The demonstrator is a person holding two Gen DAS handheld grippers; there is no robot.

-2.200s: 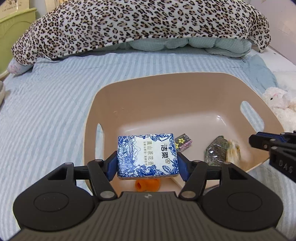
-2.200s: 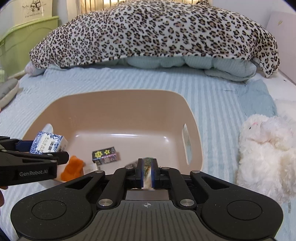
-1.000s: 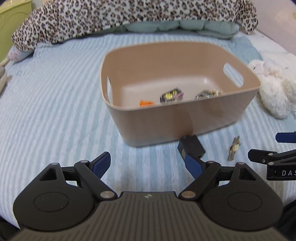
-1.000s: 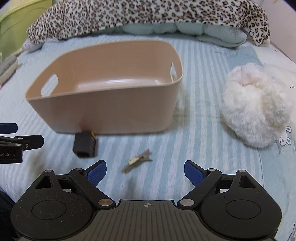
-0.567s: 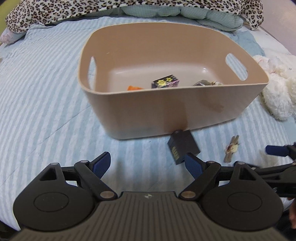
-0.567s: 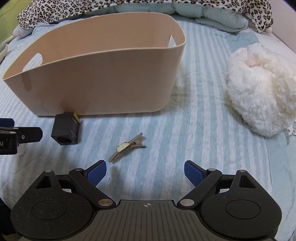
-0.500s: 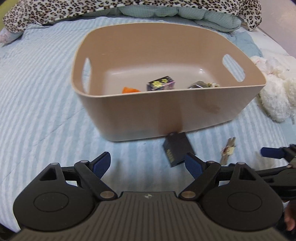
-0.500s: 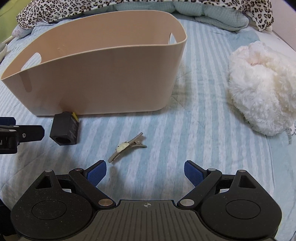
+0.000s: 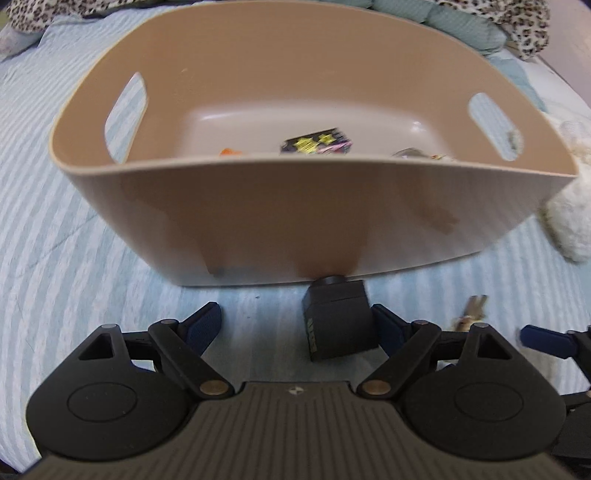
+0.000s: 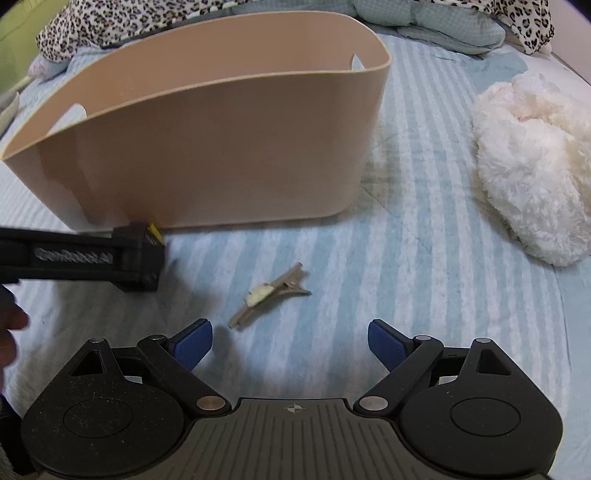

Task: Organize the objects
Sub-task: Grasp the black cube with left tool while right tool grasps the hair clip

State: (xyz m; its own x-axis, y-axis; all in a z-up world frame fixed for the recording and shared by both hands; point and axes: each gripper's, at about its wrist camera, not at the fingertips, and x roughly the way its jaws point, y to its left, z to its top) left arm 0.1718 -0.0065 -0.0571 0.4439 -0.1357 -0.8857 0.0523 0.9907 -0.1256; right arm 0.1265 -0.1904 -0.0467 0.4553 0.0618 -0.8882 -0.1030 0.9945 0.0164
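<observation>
A beige plastic basket (image 9: 295,206) stands on the striped bed; it also shows in the right wrist view (image 10: 221,147). Inside lie a small dark star-printed box (image 9: 316,142), an orange piece (image 9: 229,151) and a clear packet (image 9: 417,153). A black block (image 9: 338,317) lies on the bed against the basket's front wall. My left gripper (image 9: 295,325) is open, with the block just inside its right finger. A tan hair clip (image 10: 267,295) lies on the bed in front of my open right gripper (image 10: 290,341). The block (image 10: 142,254) sits behind the left gripper's finger.
A white plush toy (image 10: 532,166) lies on the bed right of the basket. A leopard-print blanket (image 10: 110,18) and a pale green quilt (image 10: 436,22) are heaped at the back. The striped sheet (image 10: 406,258) runs all around the basket.
Both grippers have moved down and closer to the bed. The left gripper's open fingers now flank the black block. The right gripper has come nearer the hair clip.
</observation>
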